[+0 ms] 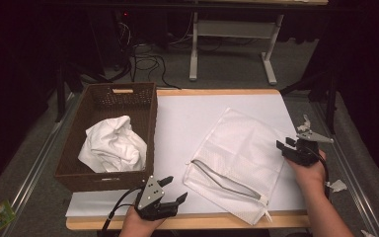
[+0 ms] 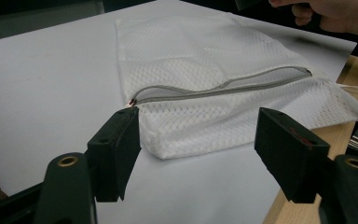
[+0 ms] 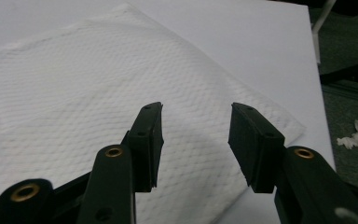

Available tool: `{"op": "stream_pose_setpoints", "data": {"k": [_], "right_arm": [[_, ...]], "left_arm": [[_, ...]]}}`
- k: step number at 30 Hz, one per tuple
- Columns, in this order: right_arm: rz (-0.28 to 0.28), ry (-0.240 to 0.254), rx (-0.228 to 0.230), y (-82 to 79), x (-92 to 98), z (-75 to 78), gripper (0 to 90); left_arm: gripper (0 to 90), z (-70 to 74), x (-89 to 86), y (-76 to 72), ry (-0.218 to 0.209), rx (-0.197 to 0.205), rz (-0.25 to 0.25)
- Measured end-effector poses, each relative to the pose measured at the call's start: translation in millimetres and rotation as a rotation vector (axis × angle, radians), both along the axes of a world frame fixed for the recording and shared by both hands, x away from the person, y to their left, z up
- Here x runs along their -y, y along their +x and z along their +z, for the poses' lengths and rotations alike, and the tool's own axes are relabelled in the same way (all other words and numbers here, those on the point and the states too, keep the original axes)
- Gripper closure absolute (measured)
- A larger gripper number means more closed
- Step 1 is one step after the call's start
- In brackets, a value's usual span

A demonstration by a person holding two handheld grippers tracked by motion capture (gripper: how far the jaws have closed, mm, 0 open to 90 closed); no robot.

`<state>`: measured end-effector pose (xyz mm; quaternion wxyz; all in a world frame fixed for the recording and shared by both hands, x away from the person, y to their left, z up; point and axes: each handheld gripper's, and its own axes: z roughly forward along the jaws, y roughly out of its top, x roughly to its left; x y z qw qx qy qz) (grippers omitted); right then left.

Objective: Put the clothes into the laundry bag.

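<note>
A white mesh laundry bag [image 1: 237, 155] lies flat on the white table cover, its grey zipper [image 1: 222, 181] partly open along the near edge. In the left gripper view the bag [image 2: 214, 79] and zipper [image 2: 223, 88] lie just beyond my jaws. My left gripper [image 1: 173, 190] is open near the table's front edge, left of the bag's corner, and holds nothing [image 2: 196, 149]. My right gripper [image 1: 286, 145] is open at the bag's right edge. Its jaws hover over the mesh [image 3: 88, 102] with nothing between them [image 3: 196, 140]. A crumpled white cloth [image 1: 112, 144] sits in the brown basket [image 1: 150, 123].
The brown woven basket stands at the table's left. A white scrap [image 1: 336, 185] lies on the floor at the right, also seen as a scrap [image 3: 353, 136] in the right gripper view. The wooden table edge [image 2: 307, 205] runs near my left gripper. A desk frame [image 1: 232, 29] and cables stand beyond the table.
</note>
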<state>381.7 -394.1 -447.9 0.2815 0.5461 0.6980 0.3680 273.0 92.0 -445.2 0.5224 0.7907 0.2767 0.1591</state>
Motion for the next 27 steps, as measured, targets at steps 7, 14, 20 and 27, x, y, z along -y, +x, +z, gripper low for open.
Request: {"op": "stream_pose_setpoints", "data": {"k": [7,14,20,27], "right_arm": [[0.063,0.034,0.036,-23.2,-17.4,7.4,53.1],[0.154,0.071,0.053,-54.4,-46.1,11.3,53.4],[0.23,0.09,0.048,-74.7,-71.0,13.1,54.7],[0.359,0.087,-0.029,-82.5,-106.1,3.9,53.0]], "left_arm": [[32.0,-0.1,0.5,1.3,0.001,0.004,-0.001],[32.4,-2.5,4.9,4.2,0.014,0.005,-0.008],[32.8,-4.9,9.0,8.8,0.025,0.0,-0.015],[33.0,-4.9,13.2,10.2,0.025,0.001,-0.03]]}}
